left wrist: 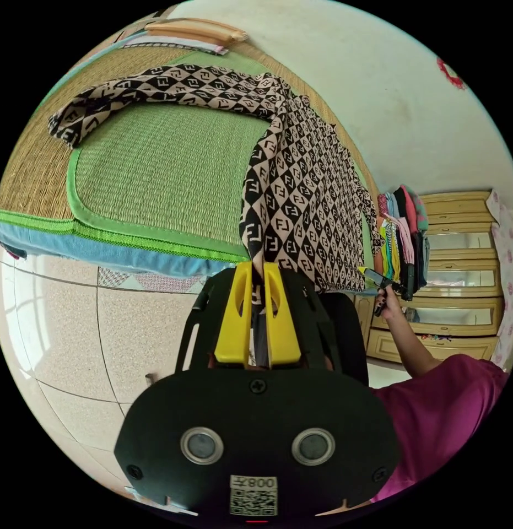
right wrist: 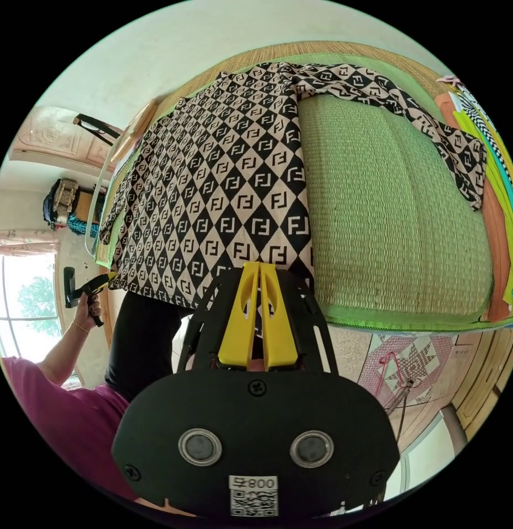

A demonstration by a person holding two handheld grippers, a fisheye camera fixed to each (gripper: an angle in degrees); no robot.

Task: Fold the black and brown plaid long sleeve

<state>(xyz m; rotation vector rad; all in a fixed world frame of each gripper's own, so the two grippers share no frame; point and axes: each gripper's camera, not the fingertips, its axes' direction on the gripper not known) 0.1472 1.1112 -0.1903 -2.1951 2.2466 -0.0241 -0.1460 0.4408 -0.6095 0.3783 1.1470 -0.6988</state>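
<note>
Surface: a green woven mat (right wrist: 399,220) on a bed, tiled floor below.
Shirt: my black and brown plaid long sleeve (right wrist: 228,182) lies spread over the mat, its hem lifted off the near edge, one sleeve stretched across the mat.
Left gripper (left wrist: 258,278): my yellow jaws are pinched together on the hem.
Right gripper (right wrist: 259,275): jaws closed at the hem too, apparently gripping cloth.
Background: hanging clothes (left wrist: 402,237) beside a wooden cabinet (left wrist: 460,275).
</note>
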